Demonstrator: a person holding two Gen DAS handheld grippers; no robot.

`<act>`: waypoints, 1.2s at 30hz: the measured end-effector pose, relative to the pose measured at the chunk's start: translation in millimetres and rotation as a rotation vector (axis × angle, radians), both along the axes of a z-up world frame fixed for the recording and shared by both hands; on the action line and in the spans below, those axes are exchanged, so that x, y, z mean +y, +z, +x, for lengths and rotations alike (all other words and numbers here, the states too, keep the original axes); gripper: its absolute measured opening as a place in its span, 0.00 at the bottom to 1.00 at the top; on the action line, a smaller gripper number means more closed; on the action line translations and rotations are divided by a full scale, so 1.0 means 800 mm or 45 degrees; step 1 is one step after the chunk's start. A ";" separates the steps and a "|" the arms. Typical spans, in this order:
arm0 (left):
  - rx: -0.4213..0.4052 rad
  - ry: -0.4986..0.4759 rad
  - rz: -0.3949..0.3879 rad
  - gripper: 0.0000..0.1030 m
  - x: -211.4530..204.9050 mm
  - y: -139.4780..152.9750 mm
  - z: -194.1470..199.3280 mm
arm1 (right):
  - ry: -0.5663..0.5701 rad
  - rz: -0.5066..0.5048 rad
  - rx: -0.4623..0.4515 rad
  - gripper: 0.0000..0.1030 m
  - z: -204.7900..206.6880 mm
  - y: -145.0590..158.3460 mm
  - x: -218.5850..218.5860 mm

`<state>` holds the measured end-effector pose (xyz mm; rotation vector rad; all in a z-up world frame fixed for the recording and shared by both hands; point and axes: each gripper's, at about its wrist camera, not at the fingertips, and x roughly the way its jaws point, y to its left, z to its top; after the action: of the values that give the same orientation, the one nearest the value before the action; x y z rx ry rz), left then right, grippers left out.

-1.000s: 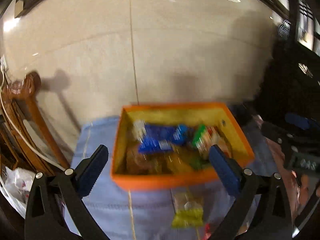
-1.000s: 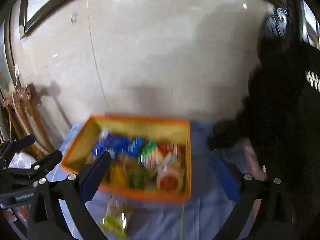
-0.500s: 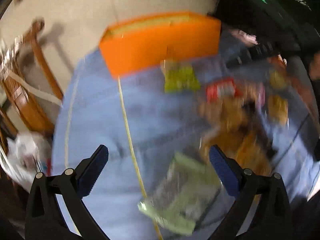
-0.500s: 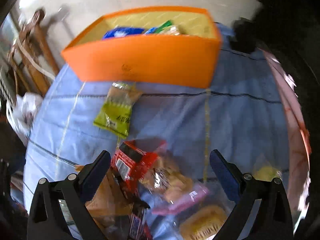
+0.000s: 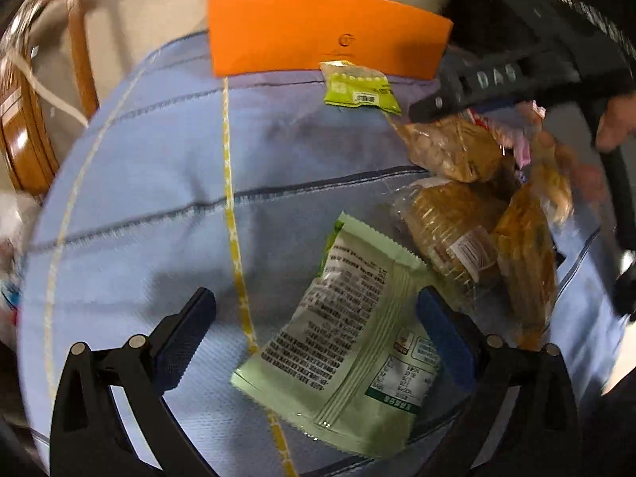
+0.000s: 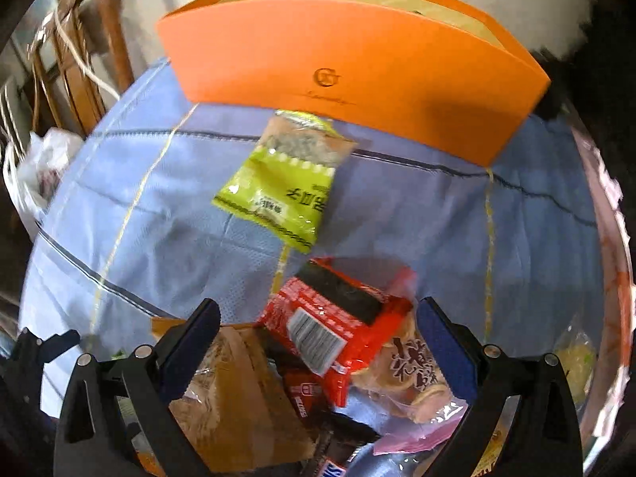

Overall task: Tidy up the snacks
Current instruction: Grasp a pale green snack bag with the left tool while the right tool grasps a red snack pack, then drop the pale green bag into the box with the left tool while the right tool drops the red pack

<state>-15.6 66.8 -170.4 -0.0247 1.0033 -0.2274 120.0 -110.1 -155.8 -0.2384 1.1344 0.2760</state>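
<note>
An orange box [image 5: 314,31] [image 6: 357,55] stands at the far end of a blue tablecloth [image 5: 151,167]. A lime-green snack packet [image 5: 359,87] [image 6: 286,183] lies just in front of it. My left gripper [image 5: 316,330] is open above a pale green packet [image 5: 353,330], which lies between its jaws, untouched. Beside that packet sit clear-wrapped brown cakes [image 5: 449,222]. My right gripper [image 6: 318,338] hangs over a red packet [image 6: 334,326] on a pile of snacks; its jaws are closing but stand wide, pads clear of the packet. The right gripper's black body [image 5: 497,79] shows in the left wrist view.
Wooden chairs [image 5: 24,127] [image 6: 75,75] stand off the table's left side, with a white plastic bag [image 6: 35,175] beside them. A pink-wrapped bun [image 6: 413,377] and chocolate bars [image 6: 318,421] lie in the pile. A tiled wall rises behind the box.
Both grippers dropped from above the box's open top to low over the cloth in front of it. The loose snacks have come between the jaws; the box's inside is hidden.
</note>
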 end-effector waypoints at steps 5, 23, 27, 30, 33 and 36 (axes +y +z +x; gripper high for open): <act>0.031 0.086 -0.052 0.53 -0.001 0.017 -0.001 | 0.065 -0.162 -0.074 0.42 -0.006 0.008 0.017; 0.044 -0.033 -0.038 0.96 -0.005 0.058 -0.003 | -0.043 0.108 -0.199 0.38 -0.029 0.107 -0.058; -0.001 -0.152 0.157 0.96 -0.031 0.033 -0.013 | -0.064 0.101 -0.190 0.38 -0.033 0.106 -0.068; 0.017 -0.113 0.137 0.96 -0.022 -0.006 -0.016 | -0.077 0.146 -0.157 0.38 -0.032 0.105 -0.070; 0.040 -0.062 0.107 0.54 -0.020 0.009 -0.014 | -0.065 0.133 -0.170 0.38 -0.036 0.107 -0.067; 0.087 0.032 -0.063 0.47 -0.010 0.029 -0.010 | -0.064 0.156 -0.175 0.38 -0.036 0.112 -0.068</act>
<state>-23.2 59.1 -147.6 -0.0905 1.0648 -0.2291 91.1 -164.4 -66.1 -0.1187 0.9827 0.2792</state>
